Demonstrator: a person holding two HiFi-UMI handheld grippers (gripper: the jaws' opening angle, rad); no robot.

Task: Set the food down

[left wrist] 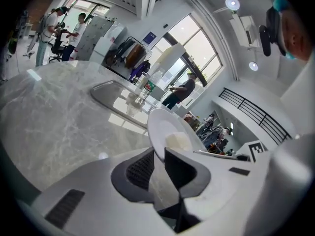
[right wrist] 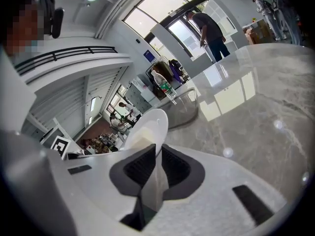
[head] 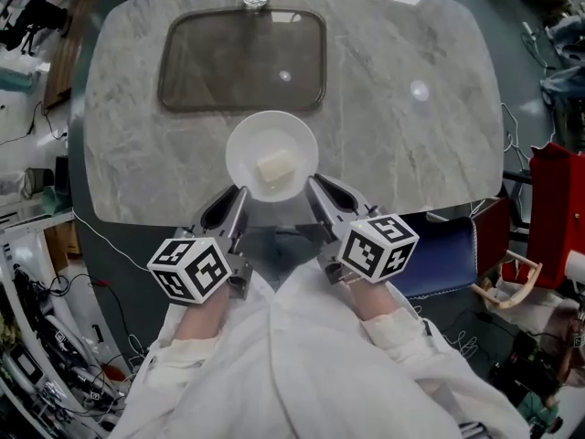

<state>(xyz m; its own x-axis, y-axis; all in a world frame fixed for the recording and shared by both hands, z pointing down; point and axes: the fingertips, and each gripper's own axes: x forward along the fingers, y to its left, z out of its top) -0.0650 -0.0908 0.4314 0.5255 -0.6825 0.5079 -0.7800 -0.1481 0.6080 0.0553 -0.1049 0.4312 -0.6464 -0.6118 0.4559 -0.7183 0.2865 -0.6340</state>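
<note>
White plate (head: pixel 245 144) carrying pale food block (head: pixel 276 167) at near edge of worktop (head: pixel 411 144). Its rim is clamped on opposite sides by left hand-held gripper (head: pixel 240 193) and right hand-held gripper (head: pixel 313 188), jaws narrow. Food block lies between them.

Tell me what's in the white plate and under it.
A pale block of food lies in the white plate, its rim pinched by the left claw and right claw. Beneath, the plate covers the near edge of the marble table; whether they touch is hidden.

place: open lab-workshop hall | signs: cable tangles (head: pixel 37 355) and gear left of marble table (head: pixel 430 126); people (left wrist: pixel 51 26) at far benches; tall windows (left wrist: pixel 194 45); mezzanine railing (left wrist: pixel 256 114)
</note>
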